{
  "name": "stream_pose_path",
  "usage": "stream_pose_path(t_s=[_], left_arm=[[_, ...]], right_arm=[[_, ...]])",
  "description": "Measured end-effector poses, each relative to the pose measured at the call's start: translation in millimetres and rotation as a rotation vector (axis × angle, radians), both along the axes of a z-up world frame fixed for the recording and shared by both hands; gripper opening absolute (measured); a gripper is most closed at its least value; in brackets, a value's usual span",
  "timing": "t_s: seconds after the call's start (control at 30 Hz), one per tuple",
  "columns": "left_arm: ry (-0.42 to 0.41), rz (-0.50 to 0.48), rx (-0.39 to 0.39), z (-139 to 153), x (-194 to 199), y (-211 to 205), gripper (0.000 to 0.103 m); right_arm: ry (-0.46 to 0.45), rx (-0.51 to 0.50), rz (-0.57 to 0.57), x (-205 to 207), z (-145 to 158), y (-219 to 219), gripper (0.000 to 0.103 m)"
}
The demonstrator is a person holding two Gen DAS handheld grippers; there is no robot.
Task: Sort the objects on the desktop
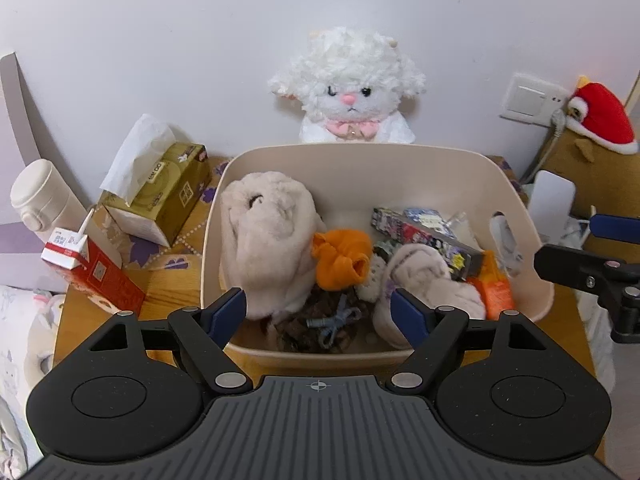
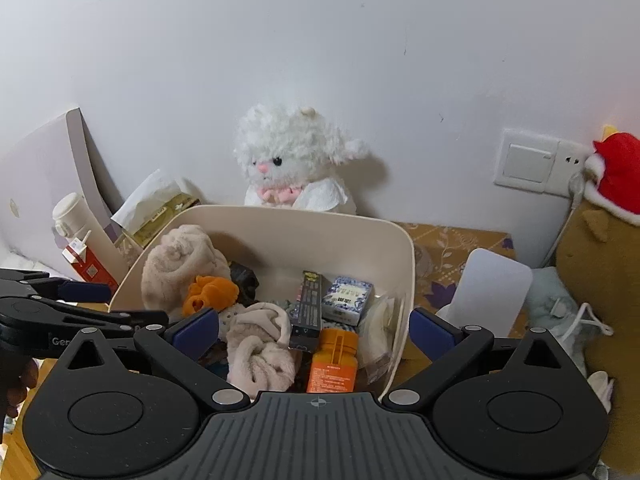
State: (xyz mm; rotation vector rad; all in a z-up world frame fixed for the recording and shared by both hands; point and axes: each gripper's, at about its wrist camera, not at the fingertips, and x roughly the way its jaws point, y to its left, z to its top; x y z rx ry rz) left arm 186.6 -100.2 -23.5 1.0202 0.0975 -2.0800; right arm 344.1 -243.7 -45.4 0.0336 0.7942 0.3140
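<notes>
A cream plastic bin [image 1: 360, 151] [image 2: 404, 256] stands on the wooden table and holds a beige plush [image 1: 272, 236] [image 2: 176, 260], an orange scrunchie [image 1: 340, 258] [image 2: 210, 292], a dark long box [image 1: 424, 236] [image 2: 308, 308], a blue-white small box [image 2: 347, 294], an orange bottle [image 2: 334, 360] [image 1: 494, 290] and beige fluffy socks [image 1: 424, 280] [image 2: 260, 348]. My left gripper [image 1: 320, 314] is open and empty over the bin's near side. My right gripper [image 2: 314, 330] is open and empty over the bin's near right part.
A white lamb plush [image 1: 348, 88] [image 2: 292, 156] sits behind the bin. A tissue box [image 1: 160, 196], a red-white milk carton [image 1: 88, 268] and a white flask [image 1: 44, 204] stand left. A white stand [image 2: 488, 292] and a brown plush with red hat [image 2: 600, 240] are right.
</notes>
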Motion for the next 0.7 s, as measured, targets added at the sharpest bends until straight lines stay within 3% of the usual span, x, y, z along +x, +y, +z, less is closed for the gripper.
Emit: stream_pose_path(t_s=[0.53,0.7], left_arm=[[0.047,-0.030,-0.038,37,51,67,0.081],[0.066,-0.031,-0.035,47,74,88,0.081]], right_arm=[[-0.052,-0.035,-0.032,-76,41,7,0.103],[-0.011,-0.011,-0.072,-102,53,9,0.103]])
